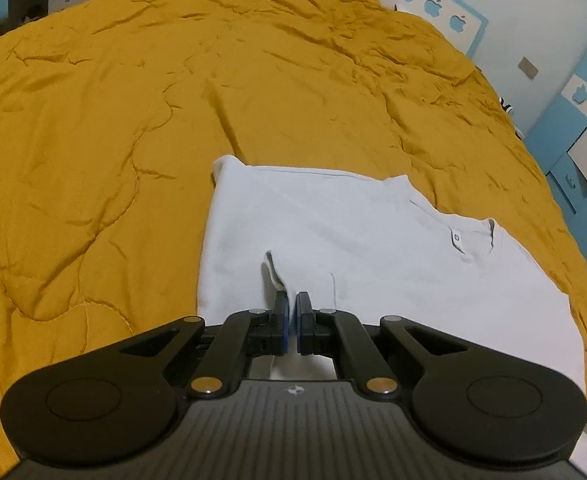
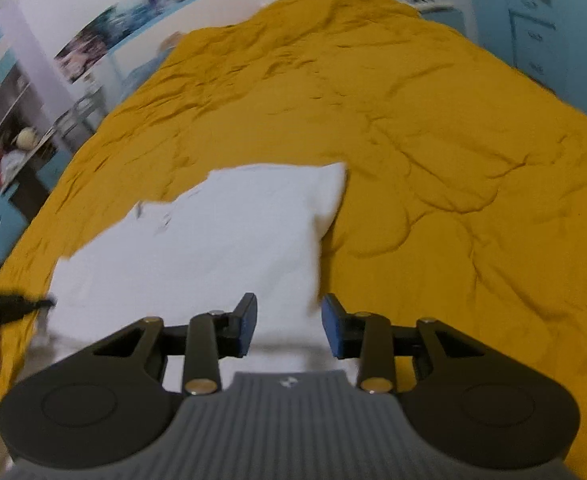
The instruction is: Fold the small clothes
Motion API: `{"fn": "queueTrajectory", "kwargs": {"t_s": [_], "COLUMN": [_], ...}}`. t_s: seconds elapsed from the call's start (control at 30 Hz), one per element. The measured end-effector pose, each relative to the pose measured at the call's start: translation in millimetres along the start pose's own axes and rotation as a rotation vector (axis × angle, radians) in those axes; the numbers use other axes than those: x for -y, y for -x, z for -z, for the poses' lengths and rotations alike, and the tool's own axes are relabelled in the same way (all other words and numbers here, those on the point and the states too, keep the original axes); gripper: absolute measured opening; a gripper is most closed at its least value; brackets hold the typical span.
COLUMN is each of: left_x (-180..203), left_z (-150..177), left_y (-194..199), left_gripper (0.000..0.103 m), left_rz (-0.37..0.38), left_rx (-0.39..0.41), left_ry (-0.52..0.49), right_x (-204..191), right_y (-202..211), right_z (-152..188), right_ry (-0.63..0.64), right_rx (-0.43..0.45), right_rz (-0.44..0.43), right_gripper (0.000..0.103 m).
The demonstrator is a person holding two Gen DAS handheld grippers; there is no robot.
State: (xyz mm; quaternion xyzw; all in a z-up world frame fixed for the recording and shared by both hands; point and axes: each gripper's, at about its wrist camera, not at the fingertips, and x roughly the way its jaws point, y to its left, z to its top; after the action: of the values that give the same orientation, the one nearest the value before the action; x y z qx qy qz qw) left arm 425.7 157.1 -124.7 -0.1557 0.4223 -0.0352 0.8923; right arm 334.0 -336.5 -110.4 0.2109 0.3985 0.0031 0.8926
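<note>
Wide mustard-yellow quilted bedspread [image 1: 133, 120], creased, covering the bed and stretching far ahead of both pairs of fingers. Pale white-blue small cotton shirt [image 1: 333, 232], lying flat on the bedspread directly ahead of and beneath the fingers, its buttoned collar placket [image 1: 459, 240] ahead and to the right of the left pair. Left gripper [image 1: 292, 312]: black, blue-padded fingers together, clamped on a raised fold of the shirt's cloth. Right gripper [image 2: 289, 320]: fingers apart, nothing pressed between them, over the shirt's near right edge; view blurred.
</note>
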Motion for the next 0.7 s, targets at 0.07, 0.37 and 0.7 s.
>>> {"fn": "queueTrajectory", "kwargs": {"t_s": [0.07, 0.37, 0.7], "left_x": [-2.6, -14.6, -14.2], "left_z": [0.0, 11.1, 16.3], "left_y": [-3.6, -17.2, -22.1], "left_gripper": [0.003, 0.003, 0.004], "left_rz": [0.002, 0.018, 0.024], "left_rx": [-0.006, -0.029, -0.034], "left_ry": [0.009, 0.024, -0.014], "right_x": [12.6, 61.8, 43.4], "right_y": [-18.7, -102.0, -116.7], "right_z": [-13.7, -48.6, -58.8], "right_ry": [-0.099, -0.467, -0.207], "right_rx": [-0.015, -0.098, -0.095], "right_rz": [-0.023, -0.112, -0.044], "right_gripper": [0.033, 0.033, 0.0]}}
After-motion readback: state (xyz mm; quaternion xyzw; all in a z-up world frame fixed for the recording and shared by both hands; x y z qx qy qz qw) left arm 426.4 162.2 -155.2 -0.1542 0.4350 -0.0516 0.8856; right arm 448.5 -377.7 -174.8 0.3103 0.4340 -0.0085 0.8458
